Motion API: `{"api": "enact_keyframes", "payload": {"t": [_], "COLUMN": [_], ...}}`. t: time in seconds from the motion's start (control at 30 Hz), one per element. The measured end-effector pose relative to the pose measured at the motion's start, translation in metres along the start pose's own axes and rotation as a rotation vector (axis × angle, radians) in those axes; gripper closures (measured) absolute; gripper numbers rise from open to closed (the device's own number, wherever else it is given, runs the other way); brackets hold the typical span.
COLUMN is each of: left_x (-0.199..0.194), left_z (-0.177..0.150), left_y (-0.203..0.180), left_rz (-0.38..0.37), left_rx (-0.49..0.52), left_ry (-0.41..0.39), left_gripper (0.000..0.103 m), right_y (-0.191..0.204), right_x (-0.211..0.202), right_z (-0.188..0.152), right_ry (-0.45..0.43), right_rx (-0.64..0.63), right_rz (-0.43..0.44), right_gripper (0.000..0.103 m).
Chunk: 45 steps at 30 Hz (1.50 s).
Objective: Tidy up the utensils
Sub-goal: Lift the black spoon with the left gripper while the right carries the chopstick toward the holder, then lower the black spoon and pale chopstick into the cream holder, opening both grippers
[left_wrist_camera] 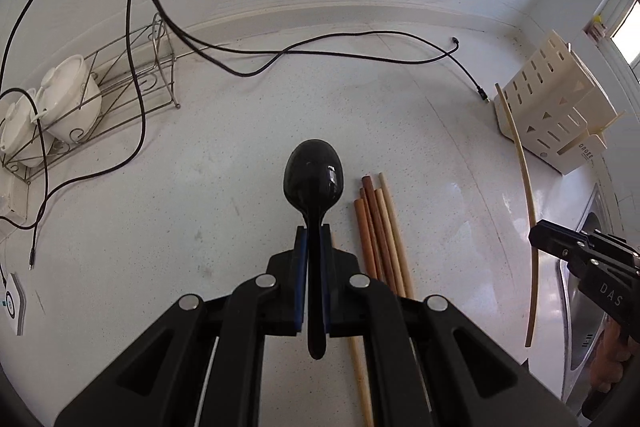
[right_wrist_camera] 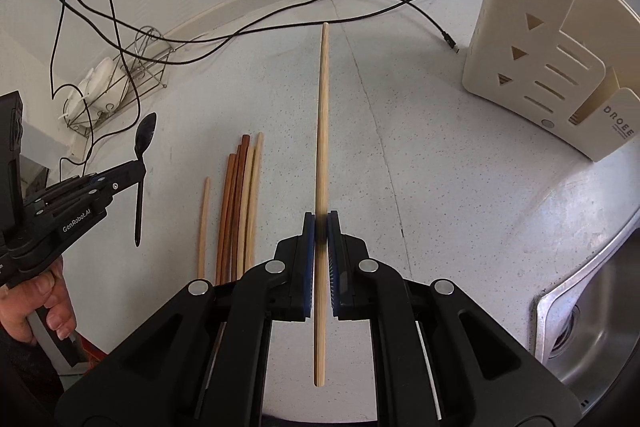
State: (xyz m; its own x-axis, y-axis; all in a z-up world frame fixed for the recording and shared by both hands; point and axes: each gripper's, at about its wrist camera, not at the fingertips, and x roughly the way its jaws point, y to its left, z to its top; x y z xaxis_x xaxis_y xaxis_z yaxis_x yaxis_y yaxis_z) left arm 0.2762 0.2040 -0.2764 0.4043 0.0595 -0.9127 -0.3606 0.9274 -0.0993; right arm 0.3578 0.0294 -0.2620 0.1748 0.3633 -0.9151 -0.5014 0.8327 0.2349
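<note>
While both tools hang over open speckled counter (right_wrist_camera: 420, 187), the left gripper (left_wrist_camera: 314, 239) pinches a glossy black spoon (left_wrist_camera: 314, 175); the right gripper (right_wrist_camera: 321, 223) pinches one pale chopstick (right_wrist_camera: 322, 107), the slotted cream holder (right_wrist_camera: 540, 67) well apart, the sink (right_wrist_camera: 592, 327) rim near.

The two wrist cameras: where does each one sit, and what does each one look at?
Left wrist view: sits on the left claw, looks down at the white speckled countertop; its claw is shut on a black plastic spoon.
Right wrist view: sits on the right claw, looks down toward the cream slotted utensil holder; its claw is shut on a pale bamboo chopstick; a hand shows.
Shared: the bundle of wooden chopsticks on the counter, the holder, each other's claw.
</note>
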Motion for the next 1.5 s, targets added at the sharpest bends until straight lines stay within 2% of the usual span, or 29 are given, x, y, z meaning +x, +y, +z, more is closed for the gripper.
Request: {"api": "enact_keyframes", "payload": {"t": [0.5,0.87,1.13,1.5], "left_x": [-0.031,-0.048,-0.067,-0.077], "left_z": [0.057,0.095,0.113,0.129], "left_y": [-0.079,-0.129,-0.173,-0.213], "left_rz": [-0.068,-0.129,-0.221,-0.334], "left_rx": [0.16,0.24,0.301,0.317], "left_ry": [-0.154,-0.271,-0.407,-0.562], "left_gripper": [0.097,0.097,0.097,0.097], "right_y": [-0.048,-0.079,-0.115,-0.161], "right_x": [-0.08,-0.129,-0.162,-0.195], "right_z": [0.029,0.047,0.059,0.064], "right_ry": [-0.214,-0.362,-0.47,-0.657], "right_rx": [0.078,0.082,0.14,0.173], "right_rz": [-0.055,-0.136,-0.192,-0.207], "right_gripper": [0.097,0.097,0.097,0.097]}}
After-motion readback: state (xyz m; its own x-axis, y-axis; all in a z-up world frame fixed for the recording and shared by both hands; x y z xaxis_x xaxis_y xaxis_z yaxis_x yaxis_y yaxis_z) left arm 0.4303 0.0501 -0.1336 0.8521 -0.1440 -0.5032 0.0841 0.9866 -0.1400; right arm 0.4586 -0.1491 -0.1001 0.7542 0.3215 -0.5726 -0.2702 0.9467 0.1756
